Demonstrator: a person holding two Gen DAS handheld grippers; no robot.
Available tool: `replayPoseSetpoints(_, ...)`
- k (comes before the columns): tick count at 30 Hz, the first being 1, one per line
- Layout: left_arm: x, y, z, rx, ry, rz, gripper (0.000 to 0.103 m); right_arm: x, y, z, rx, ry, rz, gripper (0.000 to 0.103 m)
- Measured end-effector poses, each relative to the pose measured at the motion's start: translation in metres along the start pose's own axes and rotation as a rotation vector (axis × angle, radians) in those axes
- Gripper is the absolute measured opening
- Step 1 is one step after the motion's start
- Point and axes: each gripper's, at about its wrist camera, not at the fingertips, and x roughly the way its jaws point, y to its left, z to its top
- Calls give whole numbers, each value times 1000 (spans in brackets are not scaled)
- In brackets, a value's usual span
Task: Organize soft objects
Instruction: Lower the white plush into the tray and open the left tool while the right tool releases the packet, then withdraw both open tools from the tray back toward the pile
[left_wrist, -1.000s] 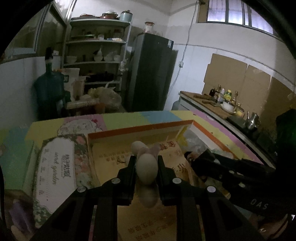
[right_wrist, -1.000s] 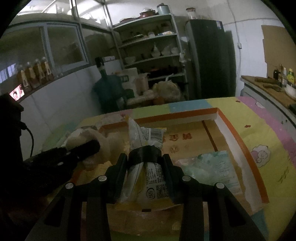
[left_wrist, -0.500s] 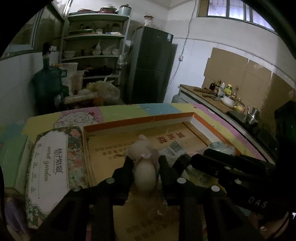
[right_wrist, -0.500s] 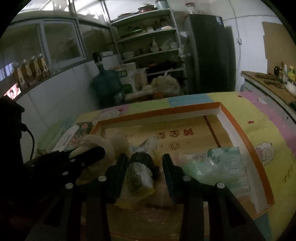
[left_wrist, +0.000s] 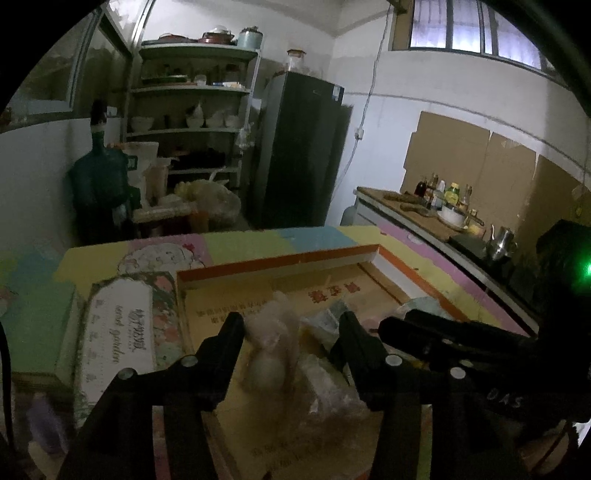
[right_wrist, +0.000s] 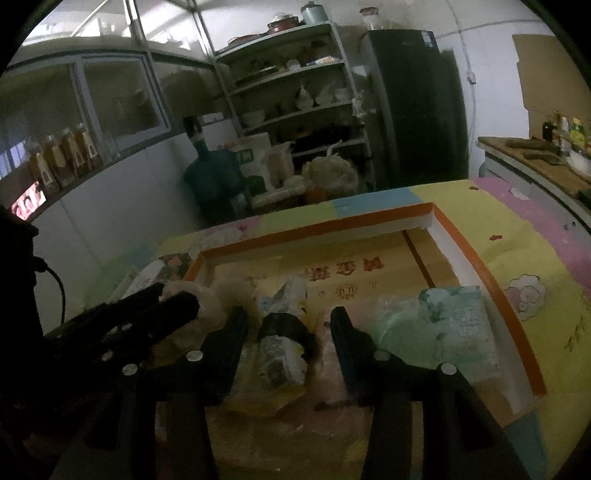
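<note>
Left gripper: the left gripper (left_wrist: 291, 326) has its jaws wide apart; the pale fluffy plush toy (left_wrist: 271, 347) lies between them, free of both fingers.
Right gripper: the right gripper (right_wrist: 286, 321) is also spread apart, around the yellow and white plastic snack packet with a black band (right_wrist: 279, 354), and does not clamp it.
Task things: the plush toy and the snack packet lie side by side in the left part of the shallow orange-rimmed cardboard box (right_wrist: 369, 218); a pale green soft pack (right_wrist: 443, 314) lies at the right wall of the box.
Risk, snagging: the fluffy fibres are just beside the left fingers, so I judge that a quick pull back could catch them and drag the toy out of place.
Risk, collision: the two grippers stand very near to each other, and a careless sideways move may knock them together or push the packet.
Risk, crowding: the soft things already overlap a little, so another one may slide over the low rim.
Surface: the box lies on a table with a pastel patchwork cover (right_wrist: 517, 236); a flat floral-printed box (left_wrist: 118, 332) lies just beside it on the left.
Room: a dim kitchen with a metal shelf of dishes (left_wrist: 192, 107), a dark refrigerator (left_wrist: 299, 147) and a blue water jug (right_wrist: 210, 177).
</note>
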Motion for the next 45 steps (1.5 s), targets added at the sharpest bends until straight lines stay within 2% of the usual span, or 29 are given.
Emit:
replayPoseSetpoints(13,-38,1,3,-1,-59,-16,54,-22,20,-1,-16,-30,0,50)
replayPoseSetpoints(19,-58,5,0,-5,-82,-7,54,-35,36,-2,-36,-48,-1,56)
replayPoseSetpoints(26,-83,14,-5,-4,-111,24,55,-50,59,-4,-65,-67,1,59)
replayPoseSetpoints(27,-87,16,-6,-5,-114,30,57,-52,62,-5,-68,-69,1,64)
replayPoseSetpoints(30,-97,20,-9,-10,-126,43,66,-57,71,-7,-78,-78,3,65)
replayPoseSetpoints(38,-130,33,-16,-26,-161,88,66,-69,96,-12,-111,-88,16,66)
replayPoseSetpoints(45,-149,46,-25,-42,-157,111,66,-77,123,-18,-140,-96,40,66)
